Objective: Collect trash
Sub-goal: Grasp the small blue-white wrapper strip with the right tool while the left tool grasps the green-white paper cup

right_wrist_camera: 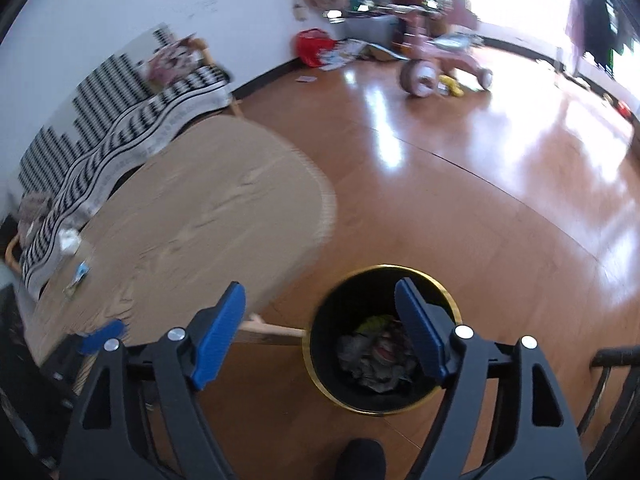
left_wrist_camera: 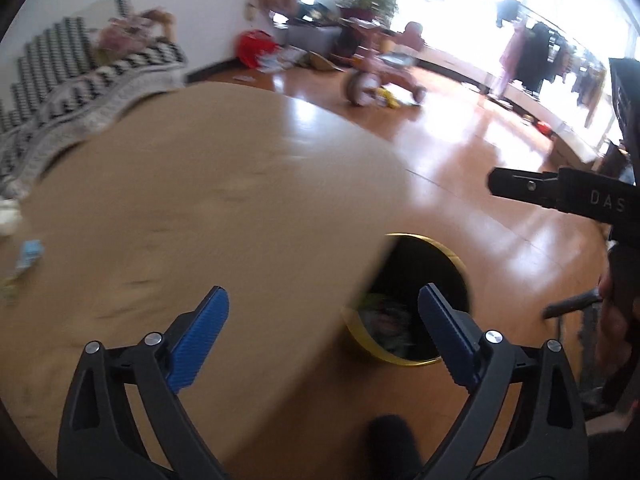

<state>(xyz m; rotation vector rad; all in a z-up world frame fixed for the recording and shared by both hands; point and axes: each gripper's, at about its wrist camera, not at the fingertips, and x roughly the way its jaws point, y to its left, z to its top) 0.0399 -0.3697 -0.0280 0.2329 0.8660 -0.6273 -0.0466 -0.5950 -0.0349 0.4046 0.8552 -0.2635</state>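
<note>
Both the right gripper (right_wrist_camera: 320, 330) and left gripper (left_wrist_camera: 324, 336) gape wide and empty, the filled trash bin (right_wrist_camera: 382, 340) just below and ahead, so a drop looks finished; next calls for reaching left to the scraps (right_wrist_camera: 78, 272) across the worktop (right_wrist_camera: 200, 216).

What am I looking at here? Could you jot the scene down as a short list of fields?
place: living room with a glossy wooden floor
bin: black, gold-rimmed trash bin on the floor beside the table, crumpled trash inside
table: oval wooden table
left on table: white wad and blue scrap at the far end
left gripper: jaws open, empty
right gripper: jaws open, empty, above the bin
background: pink tricycle, red basket
</note>
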